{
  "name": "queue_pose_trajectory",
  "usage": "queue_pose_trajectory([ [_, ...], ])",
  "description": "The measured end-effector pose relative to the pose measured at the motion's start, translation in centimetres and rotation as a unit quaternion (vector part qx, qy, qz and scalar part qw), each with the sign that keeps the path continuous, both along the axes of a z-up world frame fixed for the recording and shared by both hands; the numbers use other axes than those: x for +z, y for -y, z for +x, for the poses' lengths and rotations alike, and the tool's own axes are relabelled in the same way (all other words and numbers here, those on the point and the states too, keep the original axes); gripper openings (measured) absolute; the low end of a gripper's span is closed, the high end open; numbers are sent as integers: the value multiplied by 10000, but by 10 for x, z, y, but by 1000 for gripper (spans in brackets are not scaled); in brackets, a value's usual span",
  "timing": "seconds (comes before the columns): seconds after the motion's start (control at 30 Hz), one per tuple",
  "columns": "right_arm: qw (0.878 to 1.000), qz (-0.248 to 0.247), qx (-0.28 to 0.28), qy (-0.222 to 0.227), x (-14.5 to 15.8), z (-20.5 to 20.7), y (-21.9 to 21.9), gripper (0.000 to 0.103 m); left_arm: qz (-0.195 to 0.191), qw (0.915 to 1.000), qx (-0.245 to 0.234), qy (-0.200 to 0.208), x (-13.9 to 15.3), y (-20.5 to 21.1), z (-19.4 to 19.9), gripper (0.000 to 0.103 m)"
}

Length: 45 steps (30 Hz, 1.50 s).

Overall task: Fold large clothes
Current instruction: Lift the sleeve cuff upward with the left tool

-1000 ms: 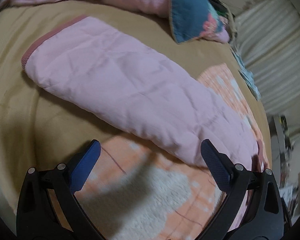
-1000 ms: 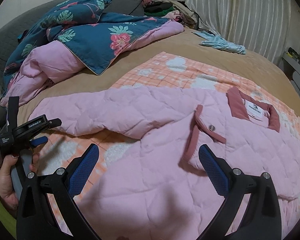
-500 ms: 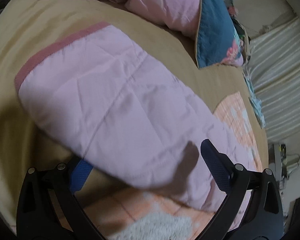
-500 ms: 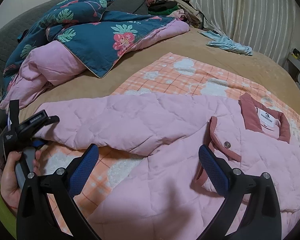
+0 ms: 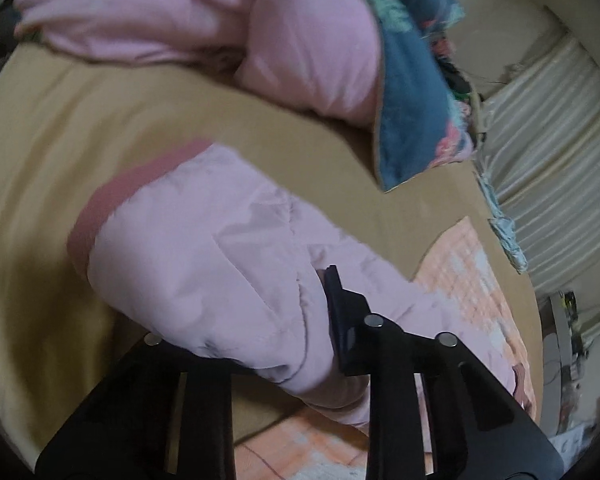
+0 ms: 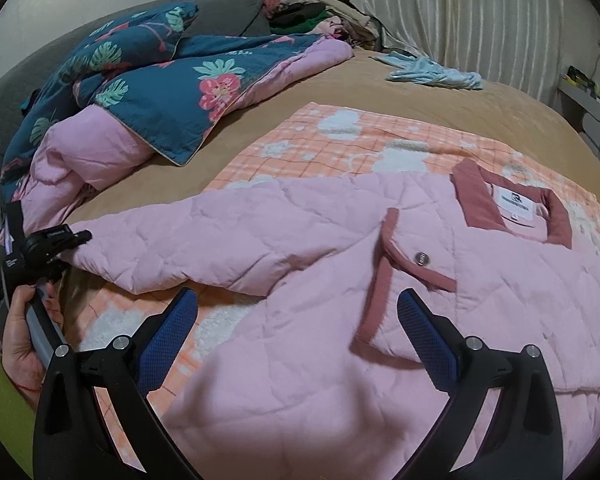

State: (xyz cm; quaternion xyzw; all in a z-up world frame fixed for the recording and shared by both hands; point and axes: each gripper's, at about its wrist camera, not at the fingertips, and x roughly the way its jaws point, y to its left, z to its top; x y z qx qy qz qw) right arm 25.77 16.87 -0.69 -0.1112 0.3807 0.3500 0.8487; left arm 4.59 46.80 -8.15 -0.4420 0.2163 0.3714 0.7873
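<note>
**Left gripper bit into the sleeve**

The pink jacket (image 6: 380, 280) lay spread on the orange checked blanket (image 6: 340, 140) over the tan bed (image 6: 420, 92), collar toward the curtain (image 6: 480, 12). Its sleeve (image 5: 204, 256) stretched out to the side, and there the left gripper (image 5: 316, 320) was closing, jaws pinching the sleeve's padded cloth between them. The right gripper (image 6: 296, 336) hung released above the jacket's front, blue pads wide apart and gripping nothing.
</note>
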Motion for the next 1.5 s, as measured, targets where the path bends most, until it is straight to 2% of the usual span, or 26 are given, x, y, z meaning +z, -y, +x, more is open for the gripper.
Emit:
queue_pose_trajectory([
  [0.3,9995,96,-271,99,15,-1,36,99,642,9970,-320,285,45,29,-8,13],
  [0.6,9983,314,-478,149,32,-7,74,99,1093,9912,-576,471,87,62,-8,12],
  [1.2,9922,746,-951,302,59,-13,150,99,1666,9787,-1069,548,145,118,4,11],
  [1.5,9871,938,-1223,435,71,-17,191,99,1984,9688,-1328,659,176,153,19,10],
])
